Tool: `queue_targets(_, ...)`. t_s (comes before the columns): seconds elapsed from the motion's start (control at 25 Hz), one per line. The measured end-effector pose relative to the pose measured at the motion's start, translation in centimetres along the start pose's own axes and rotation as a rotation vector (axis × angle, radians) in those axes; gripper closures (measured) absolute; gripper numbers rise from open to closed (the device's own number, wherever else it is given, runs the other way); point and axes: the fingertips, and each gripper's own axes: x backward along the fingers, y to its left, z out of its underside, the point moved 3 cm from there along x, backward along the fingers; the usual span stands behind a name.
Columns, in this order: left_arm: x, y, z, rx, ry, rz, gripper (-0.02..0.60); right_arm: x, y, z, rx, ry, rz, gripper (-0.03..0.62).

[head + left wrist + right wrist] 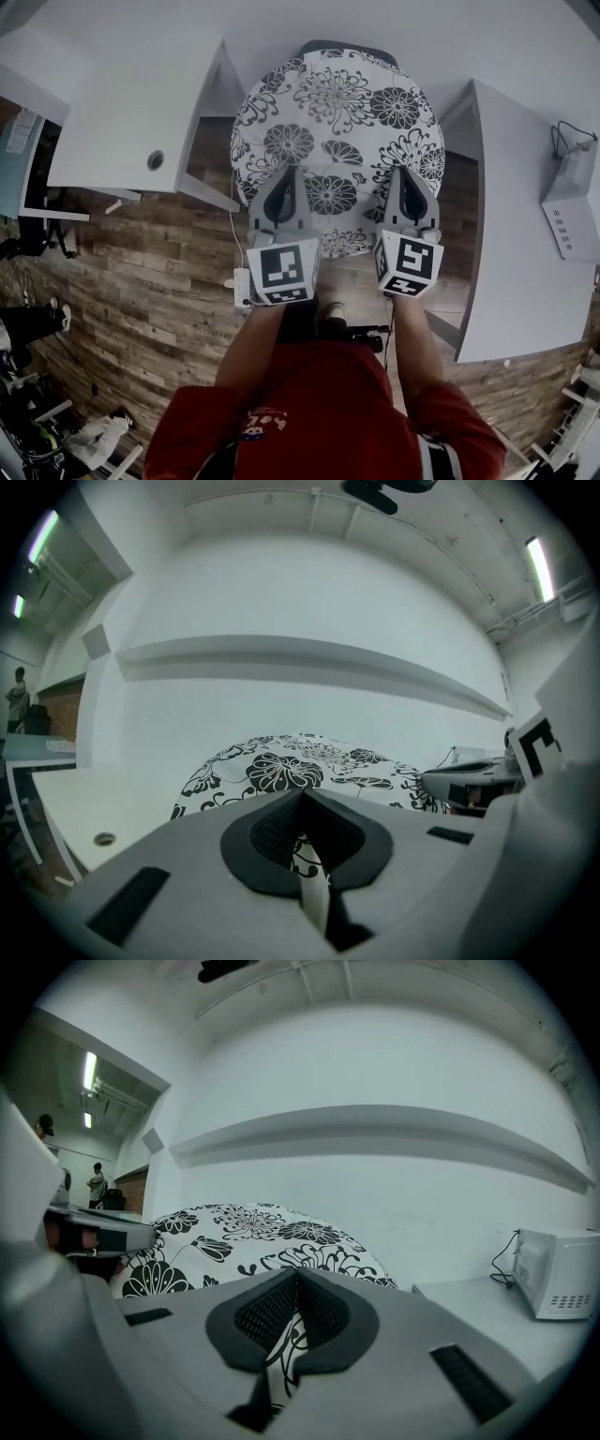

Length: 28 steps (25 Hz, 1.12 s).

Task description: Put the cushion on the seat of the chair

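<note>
Close in front of the person, above the wood floor (141, 281), the left gripper (287, 183) and the right gripper (410, 178) sit side by side, each clamped shut on the near edge of the cushion (337, 103). A fold of its black-and-white flowered cloth is nipped between the jaws of each. The cushion is a wide round pad that spreads away from the grippers into the gap between two white desks (131, 112). It looks soft, light and floppy, likely to sag wherever it is not held, so two grips set well apart on the rim suit it better than one. A dark curved edge of the chair (347, 47) peeps out beyond its far side. The seat itself is covered, so I cannot tell whether the cushion rests on it or hangs just above. The head view alone gives the whole round shape, the chair edge and the desks on both sides. The gripper views alone show the cloth caught in the jaws, and past it the cushion's surface running off toward a plain white wall (309, 602). The right gripper view also shows the front of a white microwave (562, 1283) on the right-hand desk.
</note>
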Motion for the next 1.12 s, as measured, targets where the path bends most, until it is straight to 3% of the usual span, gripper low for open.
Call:
queue_targets(0.6, -0.4, 1.1, 0.1, 0.014, 0.048, 0.079, 0.554, 0.3, 1.0, -0.4, 0.023, 0.064, 0.078, 0.566)
queue_targets(1.12, 0.0, 0.5, 0.1, -0.023, 0.02, 0.049, 0.554, 0.2, 0.6, 0.2, 0.001, 0.026, 0.056, 0.566)
